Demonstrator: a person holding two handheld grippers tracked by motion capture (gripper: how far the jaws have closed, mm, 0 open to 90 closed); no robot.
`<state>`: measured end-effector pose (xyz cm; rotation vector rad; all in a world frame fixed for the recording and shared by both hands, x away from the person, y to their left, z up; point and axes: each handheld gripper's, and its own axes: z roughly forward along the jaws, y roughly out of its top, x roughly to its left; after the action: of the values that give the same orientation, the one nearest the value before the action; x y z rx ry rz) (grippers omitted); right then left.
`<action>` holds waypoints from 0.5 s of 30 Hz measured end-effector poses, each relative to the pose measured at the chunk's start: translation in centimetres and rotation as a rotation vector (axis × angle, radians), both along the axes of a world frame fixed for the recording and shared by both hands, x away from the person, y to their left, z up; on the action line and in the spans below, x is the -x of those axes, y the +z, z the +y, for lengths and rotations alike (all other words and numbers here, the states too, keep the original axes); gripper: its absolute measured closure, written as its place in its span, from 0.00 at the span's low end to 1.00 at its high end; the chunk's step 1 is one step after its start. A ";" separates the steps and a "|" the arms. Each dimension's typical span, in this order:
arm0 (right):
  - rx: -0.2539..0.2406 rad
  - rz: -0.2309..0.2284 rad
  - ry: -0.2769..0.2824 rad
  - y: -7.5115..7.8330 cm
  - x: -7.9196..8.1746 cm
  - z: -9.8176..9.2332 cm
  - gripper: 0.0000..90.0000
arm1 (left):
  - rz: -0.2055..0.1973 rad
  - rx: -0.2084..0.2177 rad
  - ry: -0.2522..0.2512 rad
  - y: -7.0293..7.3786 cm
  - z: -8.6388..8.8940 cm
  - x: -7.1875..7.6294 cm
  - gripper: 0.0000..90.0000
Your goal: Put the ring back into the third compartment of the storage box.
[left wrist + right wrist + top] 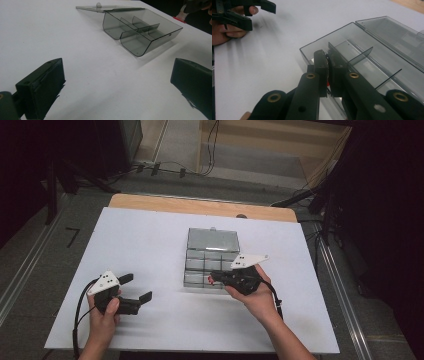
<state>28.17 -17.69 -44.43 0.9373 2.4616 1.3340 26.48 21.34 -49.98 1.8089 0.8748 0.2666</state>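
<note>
Right hand-held gripper (327, 65) clamped on divider (342, 58) over box (387, 45); left hand-held gripper (134, 289) apart.

Right gripper (327, 65) jaws pinch a smoky divider (337, 58), its lower part hidden behind the pads; a small red bit (327, 83) between the jaws is too covered to identify. In the left gripper view both jaws of the left gripper (120, 82) are cut off by the bottom and side edges. In the high view the box (212, 257) front edge is hidden by the right gripper, and dividers are too small to count.
</note>
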 end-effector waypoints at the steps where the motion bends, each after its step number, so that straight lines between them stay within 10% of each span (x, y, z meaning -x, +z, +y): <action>1: 0.002 -0.003 0.000 0.0 -0.1 -0.1 0.94 | 0.001 0.000 -0.001 0.0 0.0 0.0 0.00; 15: 0.006 -0.001 -0.040 0.3 -1.5 -1.2 0.94 | 0.000 -0.002 -0.002 0.0 0.0 0.0 0.00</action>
<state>29.69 -18.93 -44.15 0.9789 2.4320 1.3141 26.47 21.30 -49.98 1.8117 0.8737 0.2663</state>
